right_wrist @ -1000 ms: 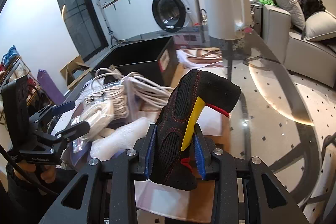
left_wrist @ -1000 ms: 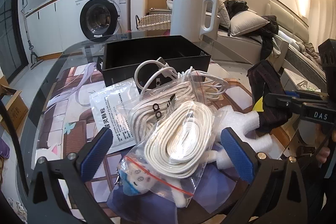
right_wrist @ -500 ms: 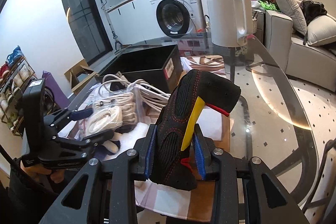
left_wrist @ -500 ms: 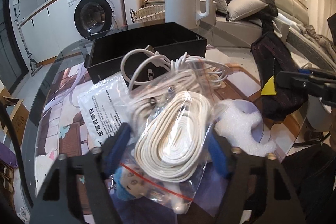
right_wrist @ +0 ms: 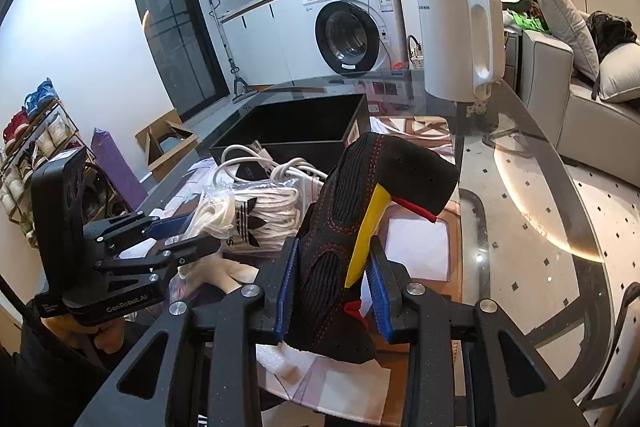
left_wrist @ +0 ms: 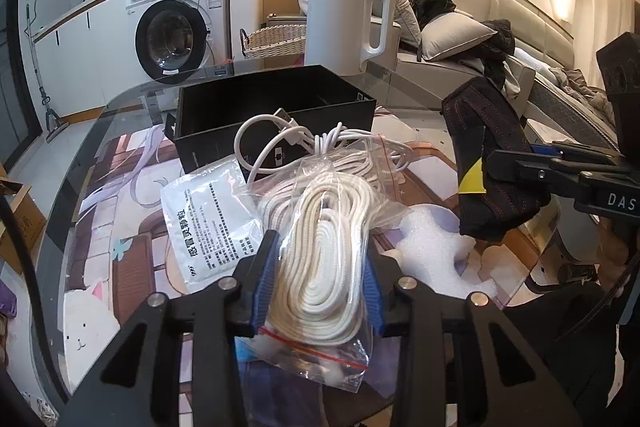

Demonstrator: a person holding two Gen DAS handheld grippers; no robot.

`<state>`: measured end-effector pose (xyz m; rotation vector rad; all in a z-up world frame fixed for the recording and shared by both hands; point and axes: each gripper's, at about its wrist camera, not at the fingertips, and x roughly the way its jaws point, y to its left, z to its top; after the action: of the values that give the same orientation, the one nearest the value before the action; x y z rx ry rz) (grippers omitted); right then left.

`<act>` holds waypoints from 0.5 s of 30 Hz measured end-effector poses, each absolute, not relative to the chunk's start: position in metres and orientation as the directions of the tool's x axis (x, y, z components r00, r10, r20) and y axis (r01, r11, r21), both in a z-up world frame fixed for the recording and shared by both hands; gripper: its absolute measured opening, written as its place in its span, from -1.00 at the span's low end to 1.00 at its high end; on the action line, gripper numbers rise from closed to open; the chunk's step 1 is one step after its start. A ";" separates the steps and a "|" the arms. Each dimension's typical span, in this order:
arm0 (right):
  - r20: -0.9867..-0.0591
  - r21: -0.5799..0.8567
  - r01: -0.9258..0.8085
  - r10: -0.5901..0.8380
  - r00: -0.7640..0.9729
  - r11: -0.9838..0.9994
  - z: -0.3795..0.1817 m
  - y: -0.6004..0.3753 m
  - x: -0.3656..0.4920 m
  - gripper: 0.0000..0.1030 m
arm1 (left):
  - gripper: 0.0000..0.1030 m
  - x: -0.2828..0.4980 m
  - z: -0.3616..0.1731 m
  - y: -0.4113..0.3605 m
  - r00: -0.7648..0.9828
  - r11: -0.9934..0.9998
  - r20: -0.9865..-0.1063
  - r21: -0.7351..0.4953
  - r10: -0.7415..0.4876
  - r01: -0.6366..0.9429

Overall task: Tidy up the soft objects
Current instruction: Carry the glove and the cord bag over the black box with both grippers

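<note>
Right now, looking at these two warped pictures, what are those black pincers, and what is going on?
There is no robot here: a person holds a two-finger gripper in each hand, and each gripper carries a wide-angle camera looking forward along its fingers. That lens bends the room.

One picture is from the left gripper. Its blue pads are closed on a clear bag of white rope. The other is from the right gripper, closed on a black glove with yellow and red trim. Each gripper also shows in the other's view.

On the glass table lie an open black box, a tangle of white cables, a white printed packet, a piece of white foam, and a white kettle at the far edge.
</note>
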<state>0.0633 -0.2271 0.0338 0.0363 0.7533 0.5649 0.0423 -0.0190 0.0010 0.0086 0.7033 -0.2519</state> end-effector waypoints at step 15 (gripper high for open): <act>-0.594 0.244 -0.521 0.550 0.587 0.818 0.055 -0.218 0.066 -0.37 | -0.32 0.030 0.031 -0.014 0.761 0.969 -0.604 -0.096 -0.237 0.226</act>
<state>0.0663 -0.2176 0.0550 0.0451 0.7073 0.6245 0.0299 -0.0135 0.0307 -0.0176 0.6594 -0.2517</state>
